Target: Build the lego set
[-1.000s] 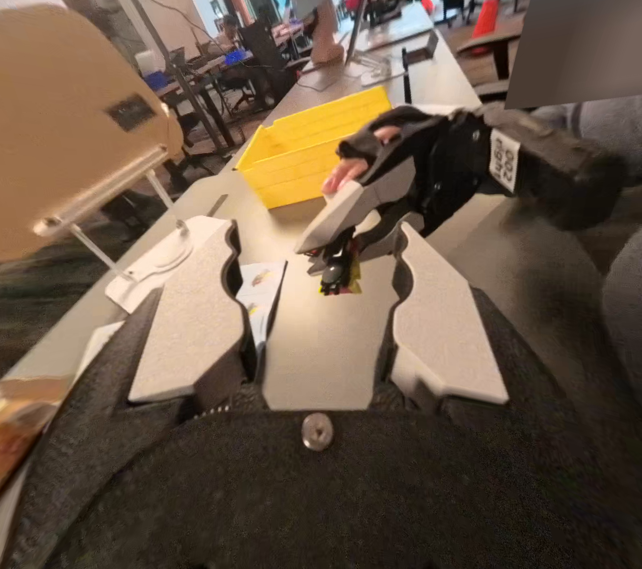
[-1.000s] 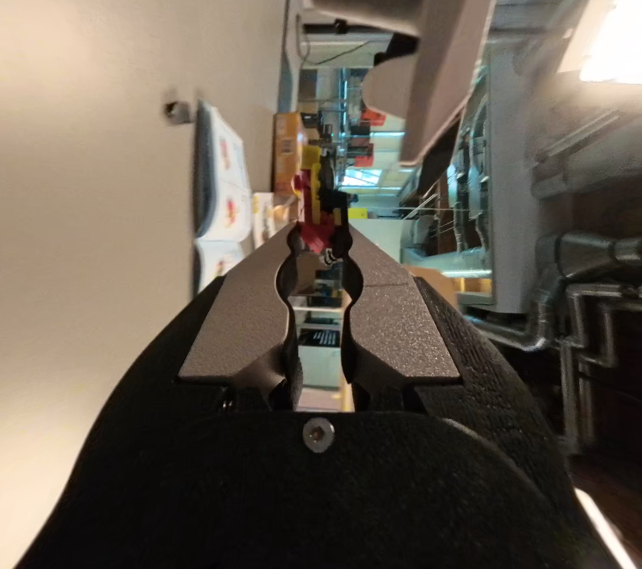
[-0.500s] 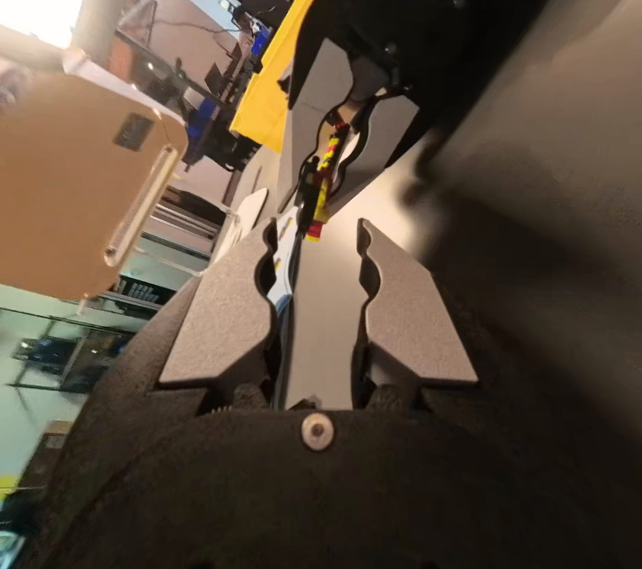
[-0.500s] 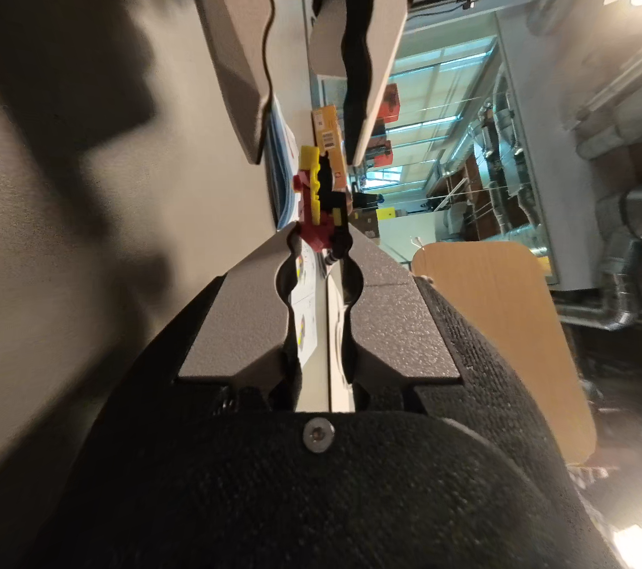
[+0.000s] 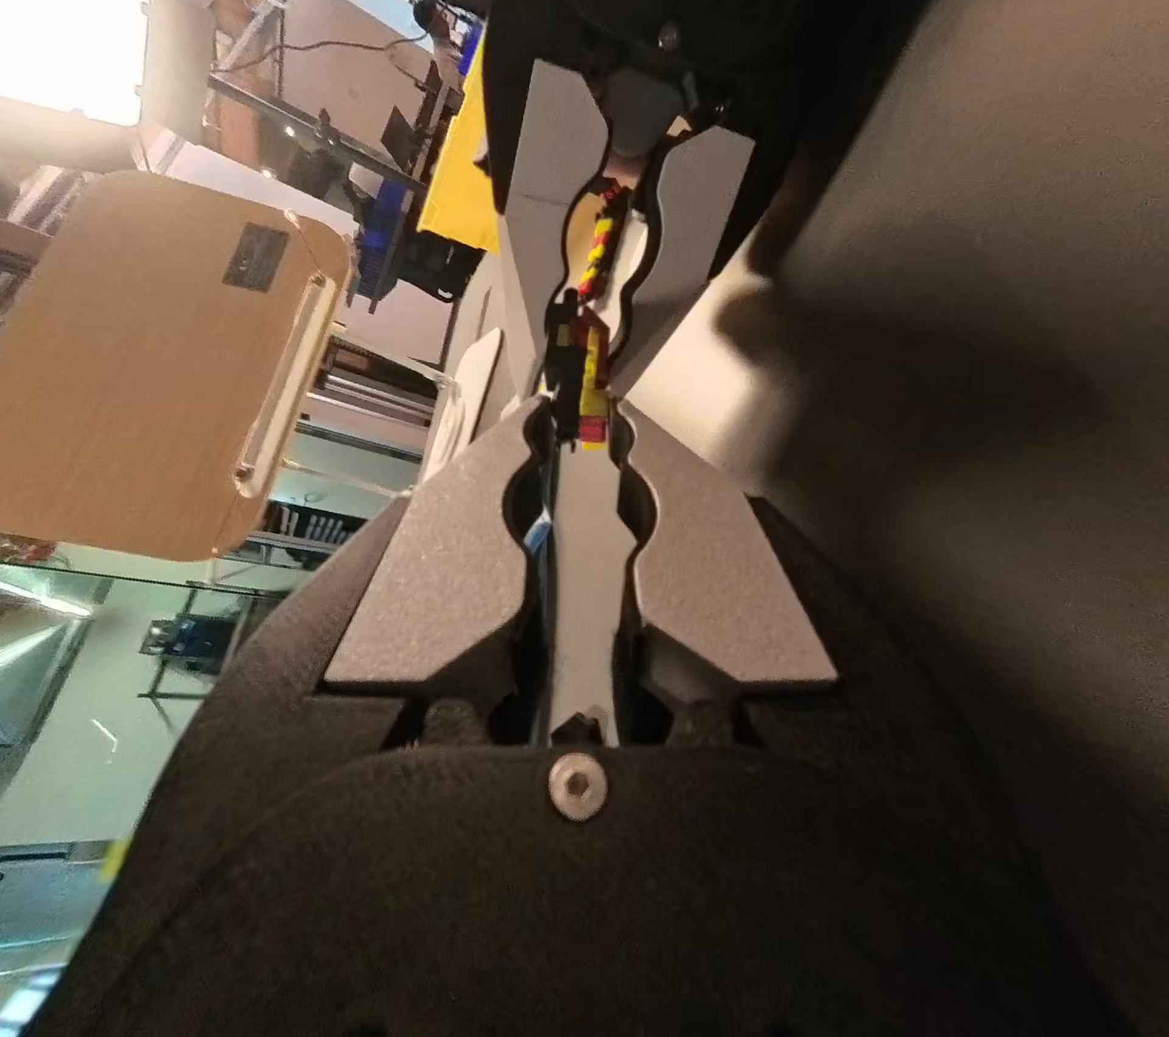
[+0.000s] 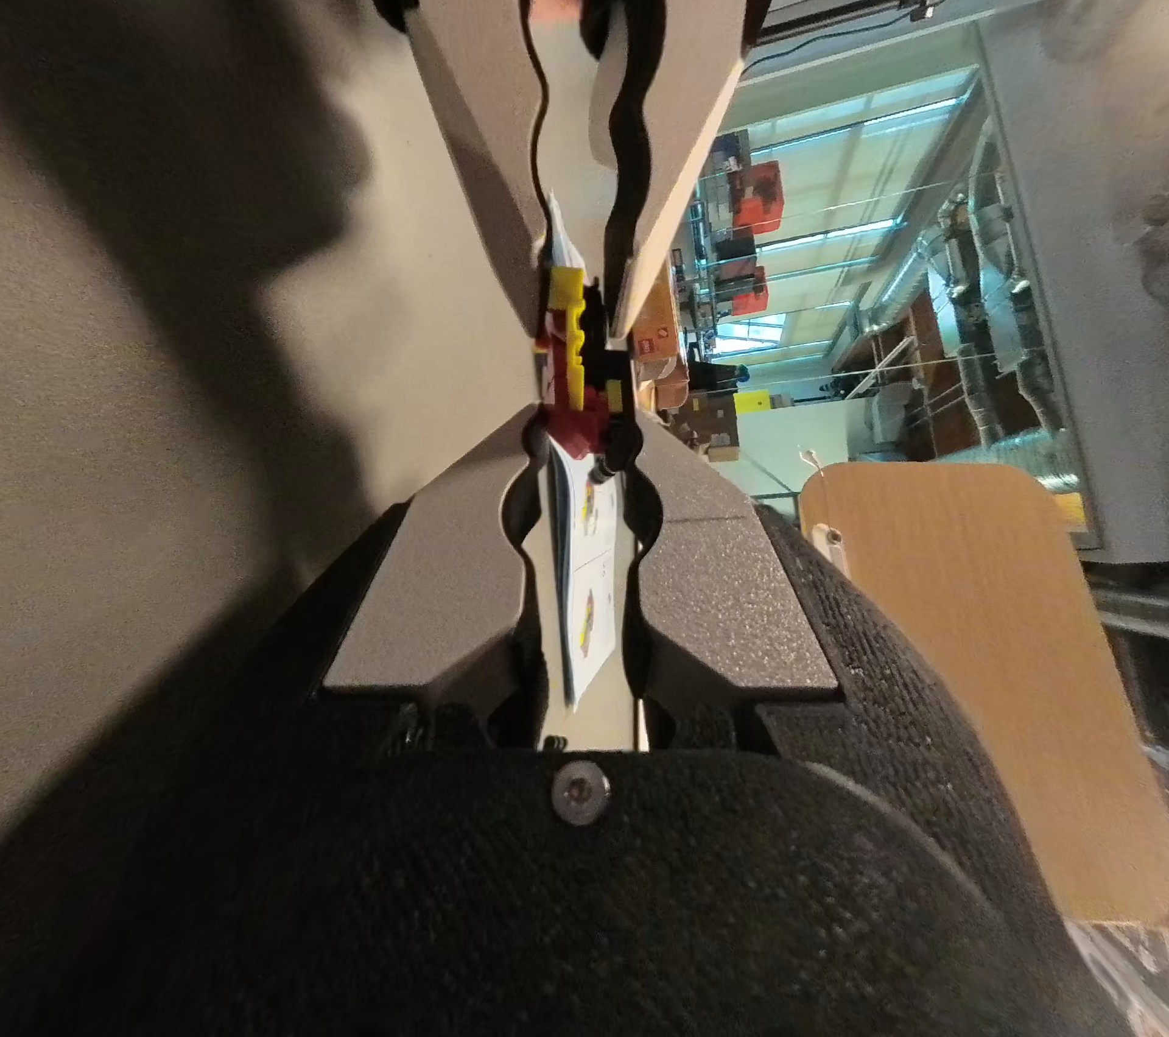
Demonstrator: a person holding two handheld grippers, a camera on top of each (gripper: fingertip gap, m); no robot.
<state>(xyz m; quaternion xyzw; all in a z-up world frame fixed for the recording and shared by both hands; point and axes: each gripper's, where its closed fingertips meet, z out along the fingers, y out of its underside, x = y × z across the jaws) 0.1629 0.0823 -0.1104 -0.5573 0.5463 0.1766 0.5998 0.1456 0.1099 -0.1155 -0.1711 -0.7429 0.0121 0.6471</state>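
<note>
A small red, yellow and black lego model (image 5: 585,374) hangs in the air between my two grippers, which face each other tip to tip. My left gripper (image 5: 581,405) is nearly closed, with its fingertips on either side of the model's yellow and black end. My right gripper (image 6: 582,424) is shut on the model's red end (image 6: 579,374). In the right wrist view the left gripper's fingers (image 6: 493,184) come down from the top onto the model. In the left wrist view the right gripper's fingers (image 5: 538,197) do the same. Both views are rolled sideways.
The grey table (image 5: 949,311) fills one side of each view. An open instruction booklet (image 6: 588,583) lies on it below the model. A yellow bin (image 5: 455,171) stands farther off. A tan board on a clear stand (image 5: 158,361) is close by, also in the right wrist view (image 6: 949,658). Left and right tips are no more than a few centimetres apart.
My left gripper rolled onto its side, moved up to the model and narrowed its wide-open jaws onto it. My right gripper kept its hold and turned toward the left one.
</note>
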